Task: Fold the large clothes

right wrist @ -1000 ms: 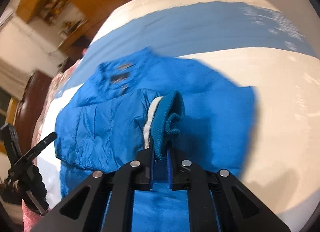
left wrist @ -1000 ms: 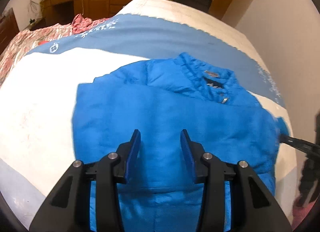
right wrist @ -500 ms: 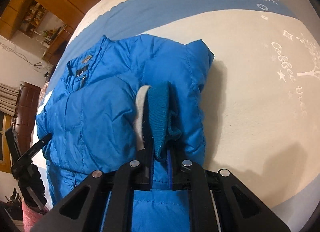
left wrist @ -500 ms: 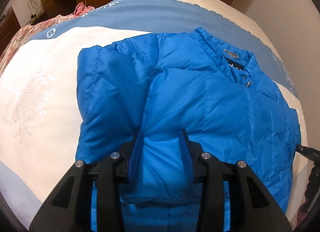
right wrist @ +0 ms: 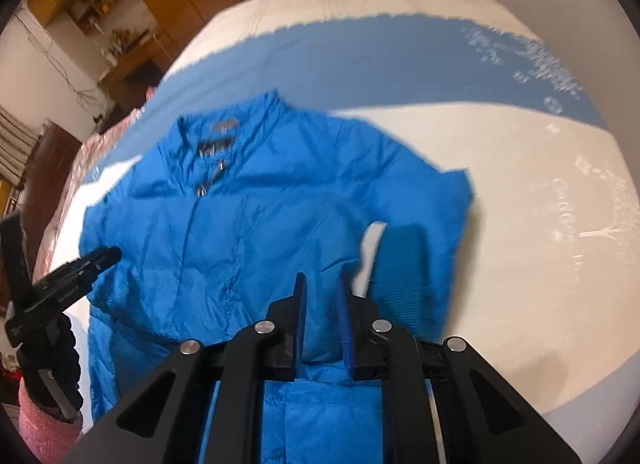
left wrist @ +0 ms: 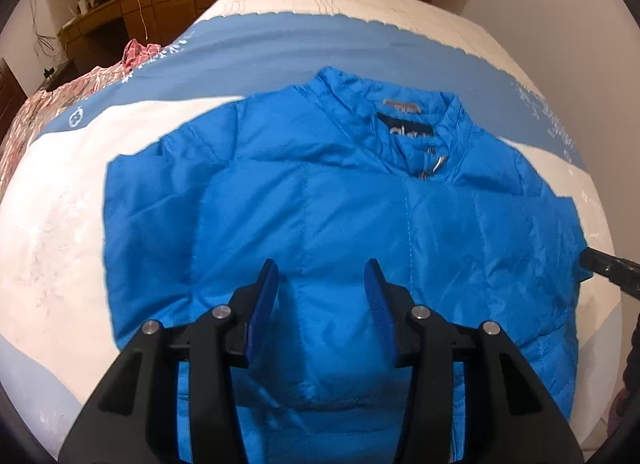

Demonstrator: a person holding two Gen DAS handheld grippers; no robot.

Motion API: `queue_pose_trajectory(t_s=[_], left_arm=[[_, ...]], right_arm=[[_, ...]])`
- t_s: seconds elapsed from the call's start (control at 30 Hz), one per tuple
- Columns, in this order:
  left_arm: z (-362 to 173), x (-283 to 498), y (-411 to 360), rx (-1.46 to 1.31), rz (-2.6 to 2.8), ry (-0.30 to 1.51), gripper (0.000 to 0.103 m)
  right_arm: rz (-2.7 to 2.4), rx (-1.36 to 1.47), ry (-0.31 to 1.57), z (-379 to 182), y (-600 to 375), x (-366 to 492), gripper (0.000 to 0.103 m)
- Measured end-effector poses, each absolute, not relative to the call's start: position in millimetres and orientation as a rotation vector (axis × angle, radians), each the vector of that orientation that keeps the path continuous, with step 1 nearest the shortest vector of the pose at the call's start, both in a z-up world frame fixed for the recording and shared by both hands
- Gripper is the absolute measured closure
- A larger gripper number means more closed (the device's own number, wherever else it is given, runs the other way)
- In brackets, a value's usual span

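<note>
a blue jacket [left wrist: 340,224] lay flat on the bed [left wrist: 52,224], collar at twelve o'clock. the left gripper [left wrist: 322,284] and right gripper [right wrist: 322,296] hovered released, jaws just opening, the cuff [right wrist: 400,264] at two o'clock.

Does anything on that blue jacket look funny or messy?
Mostly tidy. One knit cuff on the blue jacket lies flipped back, showing its white lining, beside the open right gripper.
</note>
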State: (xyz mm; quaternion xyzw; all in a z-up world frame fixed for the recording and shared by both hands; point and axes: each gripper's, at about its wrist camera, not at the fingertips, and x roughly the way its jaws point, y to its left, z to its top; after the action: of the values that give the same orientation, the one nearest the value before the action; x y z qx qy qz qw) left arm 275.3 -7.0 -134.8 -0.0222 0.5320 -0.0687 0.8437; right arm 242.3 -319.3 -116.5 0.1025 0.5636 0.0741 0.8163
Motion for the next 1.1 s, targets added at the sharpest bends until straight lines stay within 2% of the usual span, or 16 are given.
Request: queue_pose_trajectory(t_s=[0.07, 0.1, 0.3, 0.4, 0.47, 0.6, 0.83, 0.97, 1.03, 1.1], left_arm=[[-147.6, 276.6, -9.5, -0.032, -0.139, 1.148, 0.058], [-152.4, 276.1, -9.8, -0.023, -0.141, 1.149, 0.058], [-161.2, 272.7, -15.5, 0.023, -0.146, 1.129, 0.058], [-155.4, 272.0, -10.4, -0.011, -0.136, 1.136, 0.059], [-147.1, 265.6, -8.0, -0.022, -0.127, 1.129, 0.058], [-137.3, 245.7, -8.2, -0.010, -0.144, 1.106, 0.056], [-166.4, 243.5, -10.5, 0.003, -0.148, 1.157, 0.054], [-153.9, 239.5, -5.9, -0.006, -0.145, 1.169, 0.055], [-135.6, 222.5, 4.0, -0.005, -0.149, 1.137, 0.052], [-120.9, 200.6, 18.0, 0.001, -0.152, 1.115, 0.037]], right_arm=[[0.139, 0.212, 1.232, -129.7, -315.5, 244.4, 0.087], [0.125, 0.203, 1.245, -137.5, -315.5, 245.5, 0.092], [0.142, 0.210, 1.261, -159.3, -317.5, 245.7, 0.093], [0.121, 0.165, 1.259, -157.4, -309.5, 244.8, 0.092], [0.134, 0.195, 1.237, -145.0, -310.9, 238.9, 0.087], [0.179, 0.184, 1.198, -126.5, -303.0, 225.2, 0.087], [0.195, 0.211, 1.289, -167.9, -297.7, 225.8, 0.090], [0.233, 0.279, 1.278, -163.2, -308.6, 222.9, 0.088], [0.264, 0.302, 1.249, -148.8, -316.5, 209.2, 0.085], [0.303, 0.300, 1.205, -128.9, -328.5, 184.4, 0.079]])
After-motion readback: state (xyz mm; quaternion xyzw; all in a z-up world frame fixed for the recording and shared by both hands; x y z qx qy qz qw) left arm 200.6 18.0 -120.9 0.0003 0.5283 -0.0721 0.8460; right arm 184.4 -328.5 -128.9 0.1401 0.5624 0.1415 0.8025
